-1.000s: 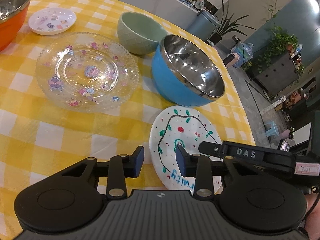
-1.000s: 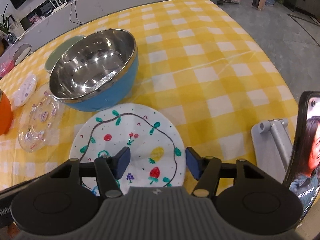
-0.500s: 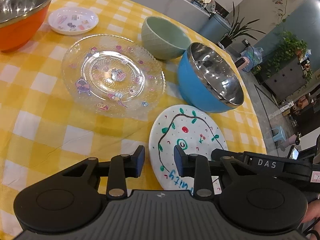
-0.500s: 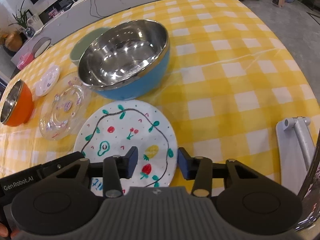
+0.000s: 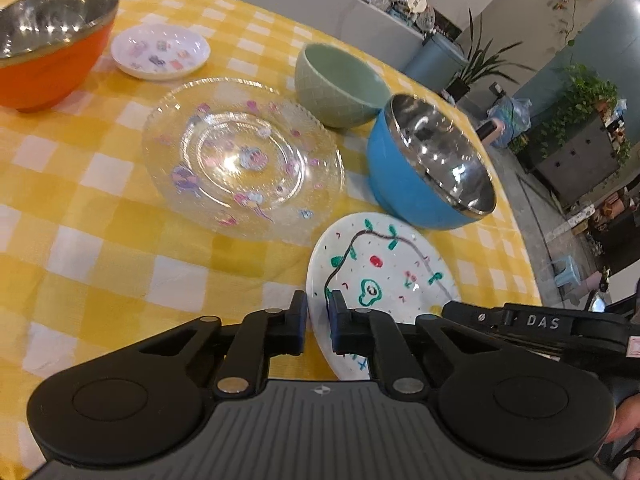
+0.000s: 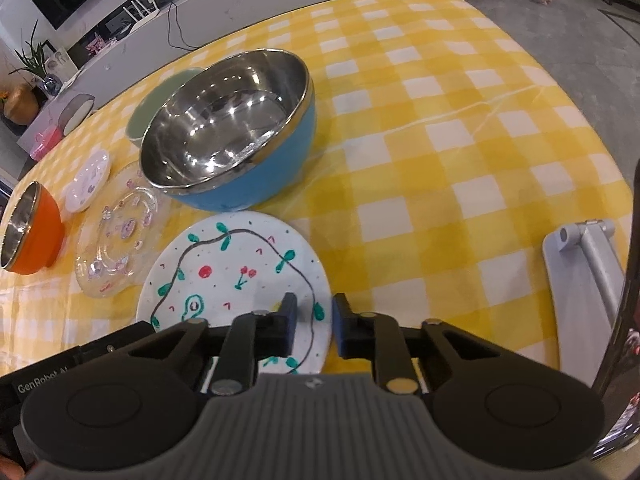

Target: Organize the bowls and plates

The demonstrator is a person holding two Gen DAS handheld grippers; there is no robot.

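On the yellow checked tablecloth [image 6: 440, 128], nearest both grippers, sits the white fruit-painted plate [image 6: 240, 268], and it's getting attention from two sides at once. The left gripper [image 5: 318, 322] has its blue-padded jaws drawn in to a narrow gap astride the plate's left rim; whether the pads are actually pinching it is hard to tell. The right gripper [image 6: 312, 326] stands a bit wider, jaws straddling the plate's near right edge, with a gap showing either side of the rim, so no grip there. Just behind the plate, almost touching it, sits the blue bowl [image 6: 236, 136] with its shiny steel lining, upright. Tucked behind that one is the pale green bowl [image 5: 340, 84], close beside it. Left of the painted plate lies the clear glass plate [image 5: 244, 156] with little pink and purple figures, flat on the cloth, its edge just beside the white plate. Further back, the small white saucer [image 5: 160, 52], and beside it the orange bowl [image 5: 48, 52], steel-lined too. Off at the right edge of the right wrist view, a grey phone stand [image 6: 588, 264] holds up a phone [image 6: 624, 344].
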